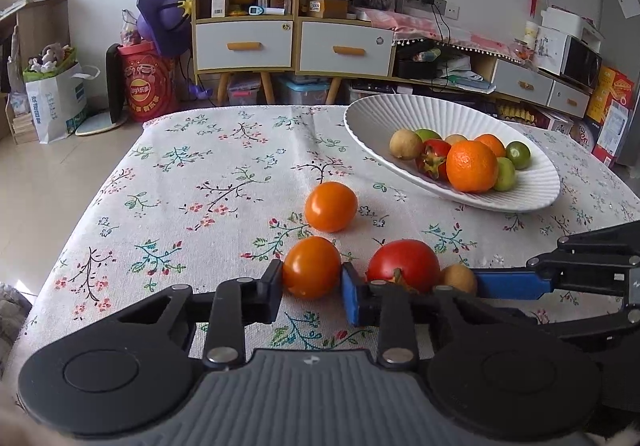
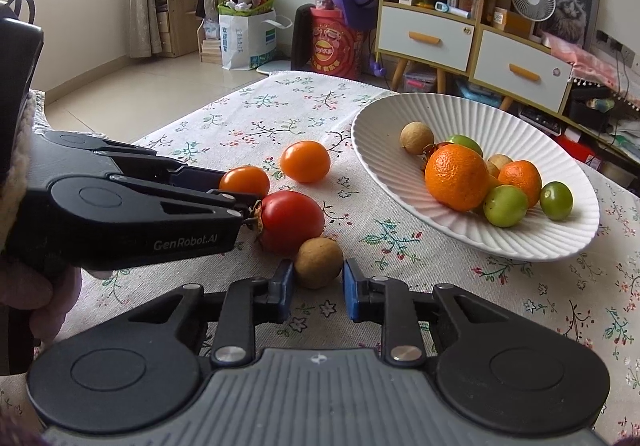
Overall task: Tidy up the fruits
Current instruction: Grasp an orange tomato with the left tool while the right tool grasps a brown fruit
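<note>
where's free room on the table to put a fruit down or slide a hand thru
Bare cloth lies left of the far orange tomato, out to the tablecloth edge, and behind it beside the white dish. It is crowded near both grippers: near orange tomato, red tomato and longan cluster together.

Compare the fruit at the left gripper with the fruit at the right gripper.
The left gripper brackets an orange tomato; the right gripper brackets a brown longan. The tomato is glossy and larger; the longan is matte and smaller. The tomato touches both pads; the longan shows slight gaps. Both sit on the floral tablecloth, outside the white plate.
</note>
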The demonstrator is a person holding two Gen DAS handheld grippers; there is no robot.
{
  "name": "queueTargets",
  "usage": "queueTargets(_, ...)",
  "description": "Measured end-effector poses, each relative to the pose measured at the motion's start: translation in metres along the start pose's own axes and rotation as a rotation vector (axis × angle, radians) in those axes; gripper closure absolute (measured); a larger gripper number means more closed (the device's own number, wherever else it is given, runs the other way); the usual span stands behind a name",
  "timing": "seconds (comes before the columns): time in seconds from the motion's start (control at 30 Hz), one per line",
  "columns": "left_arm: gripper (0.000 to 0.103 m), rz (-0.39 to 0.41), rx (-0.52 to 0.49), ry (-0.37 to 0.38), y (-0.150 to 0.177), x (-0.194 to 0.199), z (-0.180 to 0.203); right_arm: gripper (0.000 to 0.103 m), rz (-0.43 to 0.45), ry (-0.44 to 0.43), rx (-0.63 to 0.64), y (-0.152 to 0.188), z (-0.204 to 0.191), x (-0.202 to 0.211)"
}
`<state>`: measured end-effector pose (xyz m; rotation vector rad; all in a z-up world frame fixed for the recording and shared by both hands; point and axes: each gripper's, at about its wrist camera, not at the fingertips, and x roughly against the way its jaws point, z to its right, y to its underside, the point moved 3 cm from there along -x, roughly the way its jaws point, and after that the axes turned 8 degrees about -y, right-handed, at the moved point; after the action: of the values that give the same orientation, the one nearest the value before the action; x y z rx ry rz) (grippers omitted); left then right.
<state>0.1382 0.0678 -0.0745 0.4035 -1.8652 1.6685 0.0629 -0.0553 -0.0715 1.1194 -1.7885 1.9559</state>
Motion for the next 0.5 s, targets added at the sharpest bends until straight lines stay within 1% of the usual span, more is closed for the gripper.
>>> queueTargets(0.23,0.075,-0.024,0.010,-0.025,0.000,0.005,-0.004,0.080,-0.018,0.000,-0.007,0.002,0.004,0.005)
queueTargets(0.5,0.075,-0.016,-0.001,-0.025,0.000,0.019,-0.006,0.080,-0.016,-0.001,-0.021,0.006,0.013,0.018)
